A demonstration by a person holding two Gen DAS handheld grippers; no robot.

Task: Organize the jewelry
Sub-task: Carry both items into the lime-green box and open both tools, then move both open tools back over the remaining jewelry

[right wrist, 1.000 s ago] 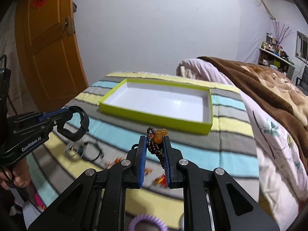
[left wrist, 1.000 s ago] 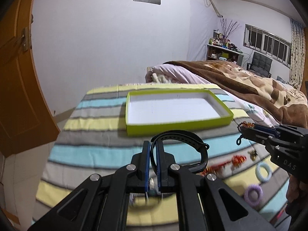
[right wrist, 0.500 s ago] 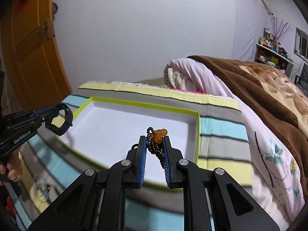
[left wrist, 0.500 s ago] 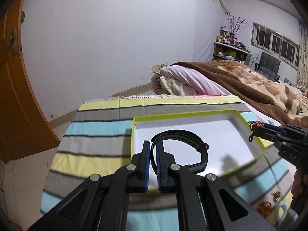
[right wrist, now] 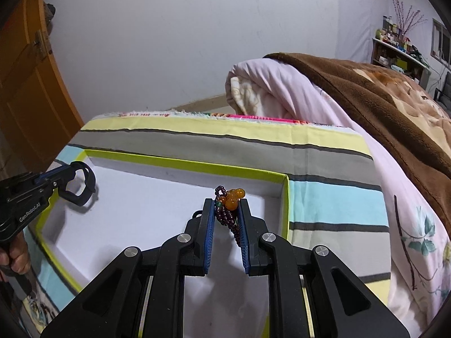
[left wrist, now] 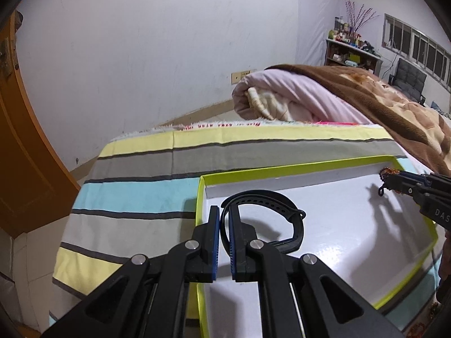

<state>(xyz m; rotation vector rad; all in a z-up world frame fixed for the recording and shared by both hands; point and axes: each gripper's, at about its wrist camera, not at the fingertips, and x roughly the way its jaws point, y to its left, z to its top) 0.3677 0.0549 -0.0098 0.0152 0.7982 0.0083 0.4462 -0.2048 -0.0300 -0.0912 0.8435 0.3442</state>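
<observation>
Left claw (left wrist: pixel 224 219) pinching curved rubbery black band (left wrist: pixel 270 201), right claw (right wrist: pixel 227 211) gripping glossy beaded bracelet (right wrist: pixel 229 198), over smooth white tray (right wrist: pixel 157 194).

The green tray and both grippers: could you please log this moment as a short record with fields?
Tray: green tray, white inside, nothing lying in it, on striped cloth
Left gripper: shut on black band, held over the tray's left part
Right gripper: shut on beaded bracelet, over the tray's right part
Background: rolled bedding
</observation>
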